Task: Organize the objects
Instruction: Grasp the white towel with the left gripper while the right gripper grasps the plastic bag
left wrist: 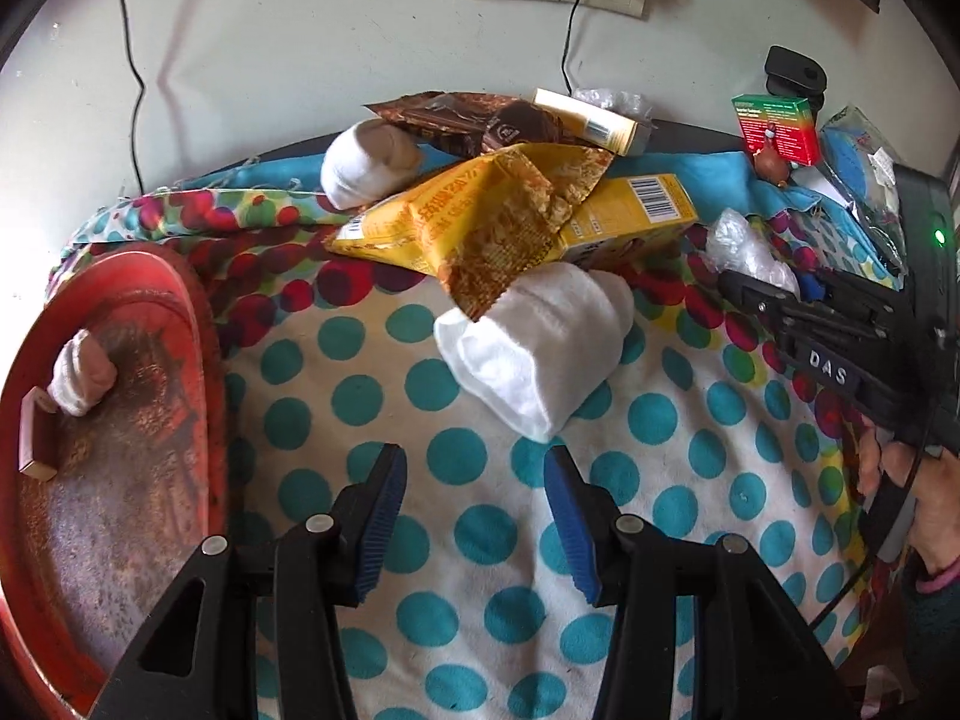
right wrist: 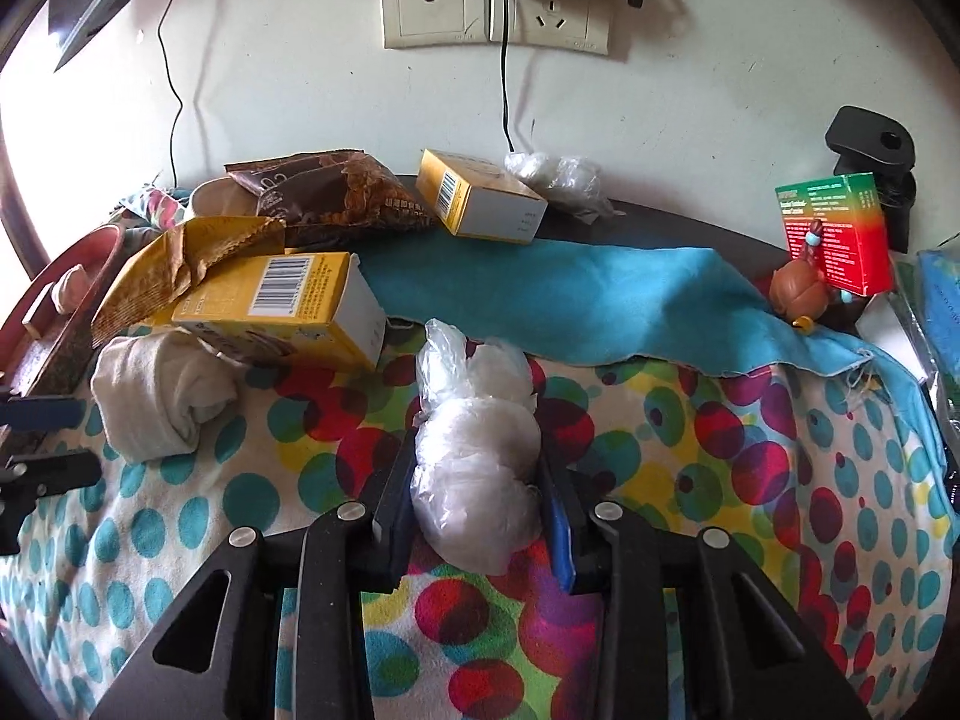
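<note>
Two crinkled, translucent white lumps make up the plastic-wrapped bundle (right wrist: 474, 468).

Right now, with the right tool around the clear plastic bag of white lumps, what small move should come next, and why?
Probably a short lift. The right tool has its pads pressed on both sides of the clear plastic bag of white lumps, which still rests on the dotted cloth. The left tool is open and empty, and the red tray has room.

a white wall (right wrist: 300, 102) stands behind the table. a pale socket plate (right wrist: 492, 6) sits high on the wall, with black plugs in it. thin black wires (right wrist: 506, 90) hang down from the socket plate. bright light glows far left of it.
</note>
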The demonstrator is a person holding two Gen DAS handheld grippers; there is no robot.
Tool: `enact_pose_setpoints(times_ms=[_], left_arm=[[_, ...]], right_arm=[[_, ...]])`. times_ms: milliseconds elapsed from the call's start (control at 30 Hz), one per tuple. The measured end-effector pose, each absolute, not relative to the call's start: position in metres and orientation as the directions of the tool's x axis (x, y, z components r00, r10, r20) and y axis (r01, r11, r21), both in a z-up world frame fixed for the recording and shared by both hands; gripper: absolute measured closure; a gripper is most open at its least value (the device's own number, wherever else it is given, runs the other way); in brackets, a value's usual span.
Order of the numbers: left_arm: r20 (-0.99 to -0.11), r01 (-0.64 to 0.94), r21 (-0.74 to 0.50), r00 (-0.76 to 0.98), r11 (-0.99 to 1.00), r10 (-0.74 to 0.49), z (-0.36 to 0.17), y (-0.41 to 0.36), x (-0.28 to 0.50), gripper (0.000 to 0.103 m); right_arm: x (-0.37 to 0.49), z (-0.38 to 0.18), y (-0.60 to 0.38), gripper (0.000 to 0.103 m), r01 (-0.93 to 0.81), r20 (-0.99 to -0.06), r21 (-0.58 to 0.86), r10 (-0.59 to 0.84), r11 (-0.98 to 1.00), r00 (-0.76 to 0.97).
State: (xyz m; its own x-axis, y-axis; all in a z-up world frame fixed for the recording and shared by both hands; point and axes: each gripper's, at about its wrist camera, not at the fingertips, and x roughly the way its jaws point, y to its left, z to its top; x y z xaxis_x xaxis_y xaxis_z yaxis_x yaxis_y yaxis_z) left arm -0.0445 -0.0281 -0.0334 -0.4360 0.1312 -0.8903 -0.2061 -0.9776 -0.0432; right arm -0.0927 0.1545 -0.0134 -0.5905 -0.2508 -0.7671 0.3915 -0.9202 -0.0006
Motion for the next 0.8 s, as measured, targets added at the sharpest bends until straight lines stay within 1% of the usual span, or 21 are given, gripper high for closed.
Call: enact_pose_setpoints(times_ms=[133,267,333,367,400,533,600,667,733,800], left_arm=[[-0.885,-0.214,-0.111,-0.424,-0.970,0.195,-0.031,-0.021,-0.056,0.054],[-0.886,-0.240,-0.111,-0.415,-0.964,0.206,-0.027,-0.004,-0.066,0.054],[-0.889,-0.245,-0.090,-0.418,-0.965,0.189,-0.027,0.003,-0.072,0.054],[-0.890,-0.234,-0.063,-0.427,-0.970,0.161,-0.028,0.005,-0.076,0.053],[-0.890,-0.232,-0.046,-0.432,-0.972,0.145,-0.029,0.006,-0.078,0.049],[-0.895,-0.231,-0.003,-0.433,-0.973,0.105,-0.038,0.007,-0.086,0.041],[-0.900,-0.222,0.036,-0.431,-0.974,0.065,-0.044,0.007,-0.090,0.040],[-0.896,-0.220,0.056,-0.442,-0.974,0.048,-0.048,0.007,-0.090,0.040],[-0.893,-0.200,0.054,-0.448,-0.978,0.042,-0.051,0.005,-0.091,0.040],[-0.892,-0.187,0.027,-0.447,-0.982,0.060,-0.052,0.001,-0.091,0.040]], right_arm=[[-0.087,-0.013,0.156,0.070,0.391,-0.768,0.021,-0.265,-0.920,-0.583],[-0.090,-0.016,0.153,0.070,0.400,-0.782,0.037,-0.276,-0.916,-0.559],[-0.091,-0.017,0.152,0.069,0.411,-0.782,0.037,-0.282,-0.911,-0.555],[-0.090,-0.017,0.150,0.069,0.413,-0.782,0.030,-0.278,-0.910,-0.557],[-0.089,-0.017,0.147,0.069,0.420,-0.783,0.024,-0.278,-0.907,-0.556],[-0.086,-0.018,0.142,0.069,0.432,-0.785,0.009,-0.274,-0.902,-0.556],[-0.086,-0.018,0.141,0.069,0.433,-0.785,0.010,-0.275,-0.901,-0.555],[-0.084,-0.018,0.140,0.068,0.434,-0.785,0.012,-0.277,-0.901,-0.554],[-0.082,-0.018,0.138,0.067,0.436,-0.785,0.009,-0.276,-0.900,-0.554],[-0.084,-0.018,0.137,0.067,0.435,-0.786,0.007,-0.274,-0.901,-0.555]])
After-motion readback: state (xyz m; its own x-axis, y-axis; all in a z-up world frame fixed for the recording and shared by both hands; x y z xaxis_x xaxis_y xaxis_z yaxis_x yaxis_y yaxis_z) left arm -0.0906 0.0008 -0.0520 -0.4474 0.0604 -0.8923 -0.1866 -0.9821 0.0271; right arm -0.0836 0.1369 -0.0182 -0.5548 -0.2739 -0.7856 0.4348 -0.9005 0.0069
